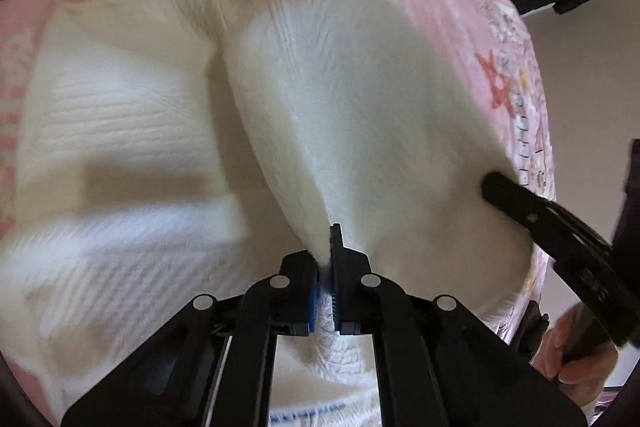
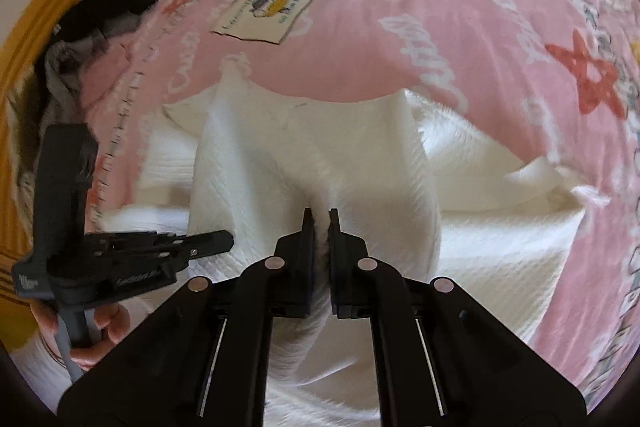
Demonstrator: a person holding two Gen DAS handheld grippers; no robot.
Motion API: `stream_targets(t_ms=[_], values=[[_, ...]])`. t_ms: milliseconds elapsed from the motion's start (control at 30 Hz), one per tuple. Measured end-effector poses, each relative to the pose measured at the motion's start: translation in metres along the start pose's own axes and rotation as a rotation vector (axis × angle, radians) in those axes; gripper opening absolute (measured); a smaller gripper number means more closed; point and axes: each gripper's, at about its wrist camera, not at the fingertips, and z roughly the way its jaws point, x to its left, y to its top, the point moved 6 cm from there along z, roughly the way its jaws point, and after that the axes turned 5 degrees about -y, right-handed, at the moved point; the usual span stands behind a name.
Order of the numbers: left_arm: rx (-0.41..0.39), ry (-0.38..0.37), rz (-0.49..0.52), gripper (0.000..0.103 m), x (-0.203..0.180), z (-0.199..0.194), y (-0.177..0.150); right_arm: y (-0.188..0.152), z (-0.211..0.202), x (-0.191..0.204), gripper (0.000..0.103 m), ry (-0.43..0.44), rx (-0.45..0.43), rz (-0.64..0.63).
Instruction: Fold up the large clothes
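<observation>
A: On the bed's pink bedspread (image 2: 400, 39), the white garment (image 2: 312, 155) lies spread; the left claw (image 1: 330, 259) pinches a raised fold of it.

B: From the right wrist, the right claw (image 2: 321, 227) likewise clamps white cloth, and a dark clothes pile (image 2: 116, 7) appears at the bed's edge.

A: Motion blur hides the garment's shape; its near hem is cut off.

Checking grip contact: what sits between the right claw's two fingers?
A pinched ridge of the white garment fills the right claw; the right wrist view shows it.
</observation>
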Motion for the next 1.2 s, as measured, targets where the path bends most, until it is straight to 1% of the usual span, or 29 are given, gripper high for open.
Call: stream_targets(t_ms=[33,100,133,200,233,267,300,333,367,400,433,467,500,533,567,600,633,667,700,767,800,833,867,900,933,1033,1067,1133,1200], values=[[-0.021,0.009,0.002,0.005,-0.003,-0.010,-0.002,-0.002,-0.005,0.001,0.006,0.012,-0.008,0.005],[-0.091,0.045,0.011,0.005,-0.008,-0.046,-0.020,-0.008,-0.015,0.006,0.006,0.038,-0.030,0.014],[-0.125,0.041,0.009,0.005,-0.012,-0.066,-0.033,-0.012,-0.020,0.010,0.006,0.055,-0.040,0.019],[-0.155,0.054,-0.013,0.005,-0.015,-0.083,-0.047,-0.020,-0.022,0.017,0.008,0.081,-0.042,0.029],[-0.151,0.059,-0.034,0.005,-0.010,-0.087,-0.056,-0.025,-0.018,0.021,0.018,0.096,-0.021,0.033],[-0.145,0.071,-0.049,0.005,-0.001,-0.086,-0.062,-0.030,-0.010,0.024,0.031,0.105,0.013,0.032],[-0.127,0.096,-0.068,0.005,0.012,-0.079,-0.068,-0.037,0.001,0.027,0.040,0.101,0.052,0.030],[-0.096,0.130,-0.101,0.005,0.028,-0.066,-0.071,-0.041,0.007,0.026,0.052,0.097,0.071,0.040],[-0.070,0.142,-0.122,0.005,0.040,-0.058,-0.073,-0.046,0.009,0.025,0.052,0.116,0.080,0.073],[-0.028,0.142,-0.140,0.005,0.054,-0.042,-0.075,-0.050,0.005,0.023,0.052,0.160,0.073,0.116],[0.001,0.163,-0.151,0.005,0.068,-0.029,-0.078,-0.053,-0.001,0.020,0.054,0.193,0.057,0.145],[0.013,0.150,-0.157,0.006,0.075,-0.023,-0.080,-0.058,-0.011,0.014,0.058,0.217,0.026,0.184],[0.025,0.131,-0.160,0.008,0.080,-0.018,-0.081,-0.063,-0.023,0.006,0.061,0.218,-0.009,0.224],[0.022,0.117,-0.172,0.010,0.086,-0.019,-0.081,-0.072,-0.039,-0.007,0.066,0.209,-0.064,0.283],[0.015,0.101,-0.178,0.016,0.087,-0.022,-0.081,-0.082,-0.051,-0.021,0.070,0.187,-0.111,0.337],[0.010,0.082,-0.178,0.020,0.088,-0.026,-0.082,-0.093,-0.060,-0.036,0.070,0.146,-0.145,0.390],[0.008,0.072,-0.174,0.021,0.087,-0.028,-0.083,-0.109,-0.062,-0.051,0.070,0.089,-0.148,0.441],[0.008,0.059,-0.169,0.023,0.088,-0.031,-0.086,-0.121,-0.057,-0.059,0.070,0.080,-0.119,0.469],[0.016,0.040,-0.163,0.023,0.085,-0.033,-0.089,-0.135,-0.044,-0.066,0.070,0.110,-0.066,0.507],[0.030,0.018,-0.146,0.023,0.079,-0.038,-0.094,-0.148,-0.022,-0.065,0.070,0.185,-0.007,0.543],[0.037,0.017,-0.132,0.023,0.075,-0.043,-0.097,-0.151,-0.010,-0.060,0.070,0.185,0.026,0.529],[0.042,0.007,-0.123,0.023,0.072,-0.049,-0.101,-0.151,-0.004,-0.056,0.062,0.184,0.034,0.511],[0.045,0.004,-0.120,0.023,0.071,-0.054,-0.103,-0.151,0.002,-0.047,0.027,0.186,0.025,0.467],[0.044,0.011,-0.118,0.023,0.070,-0.059,-0.106,-0.152,0.006,-0.042,0.016,0.157,0.029,0.433],[0.040,0.015,-0.119,0.022,0.069,-0.066,-0.109,-0.156,0.013,-0.035,0.012,0.095,0.065,0.388],[0.006,0.047,-0.129,0.020,0.062,-0.087,-0.105,-0.164,0.008,-0.025,0.011,0.075,0.073,0.356],[-0.010,0.053,-0.123,0.020,0.062,-0.095,-0.105,-0.167,0.005,-0.023,0.011,0.052,0.073,0.346],[-0.051,0.036,-0.100,0.020,0.049,-0.107,-0.094,-0.175,-0.002,-0.020,0.012,0.027,0.088,0.343],[-0.068,0.005,-0.073,0.020,0.031,-0.108,-0.076,-0.172,-0.015,-0.018,0.012,0.050,0.077,0.354]])
